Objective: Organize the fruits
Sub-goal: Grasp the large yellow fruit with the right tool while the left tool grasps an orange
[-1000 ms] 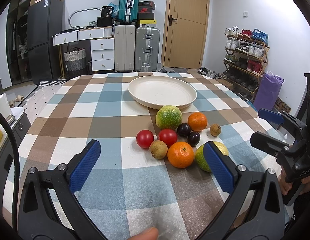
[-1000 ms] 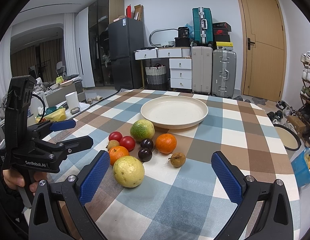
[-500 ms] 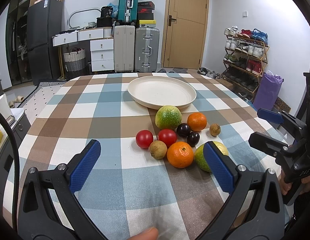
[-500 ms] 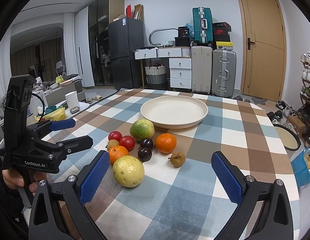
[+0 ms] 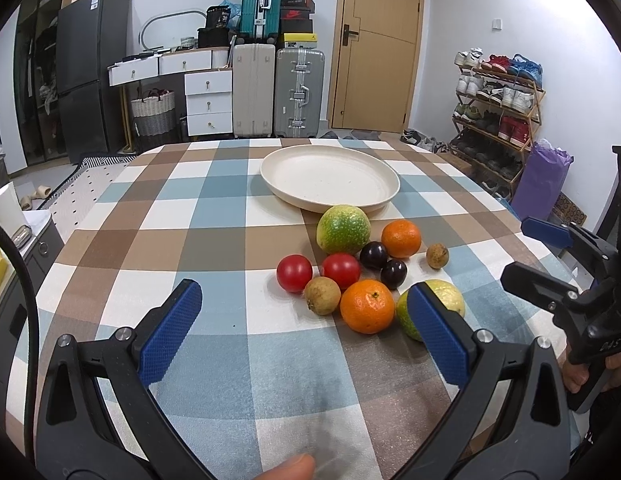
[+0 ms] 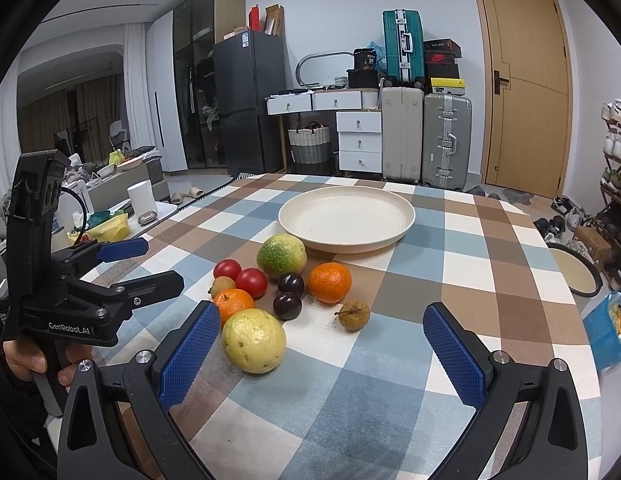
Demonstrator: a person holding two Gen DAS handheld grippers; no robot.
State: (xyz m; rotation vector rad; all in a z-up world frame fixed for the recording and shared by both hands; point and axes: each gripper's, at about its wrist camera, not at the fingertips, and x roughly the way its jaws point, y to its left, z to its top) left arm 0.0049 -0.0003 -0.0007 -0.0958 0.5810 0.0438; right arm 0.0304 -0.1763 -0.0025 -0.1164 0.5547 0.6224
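Left gripper (image 5: 306, 334): spread wide, nothing held, blue knurled pads (image 5: 168, 338) over checked cloth (image 5: 158, 240). Right gripper (image 6: 322, 350): also released, empty; its left pad just beside the bumpy yellow guava (image 6: 254, 340). Fruit bunched mid-table: 2 glossy tomatoes, 2 dark plums, 2 oranges, green-mottled round fruit (image 5: 342, 229) touching rim of matte cream plate (image 5: 330, 178). Plate bare. Small brown fruit (image 6: 353, 315) sits apart. Cloth open to both sides of the pile.

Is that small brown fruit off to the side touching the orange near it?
Apart. The right wrist view shows bare tablecloth between the small brown fruit and the orange; the left wrist view shows the same gap.
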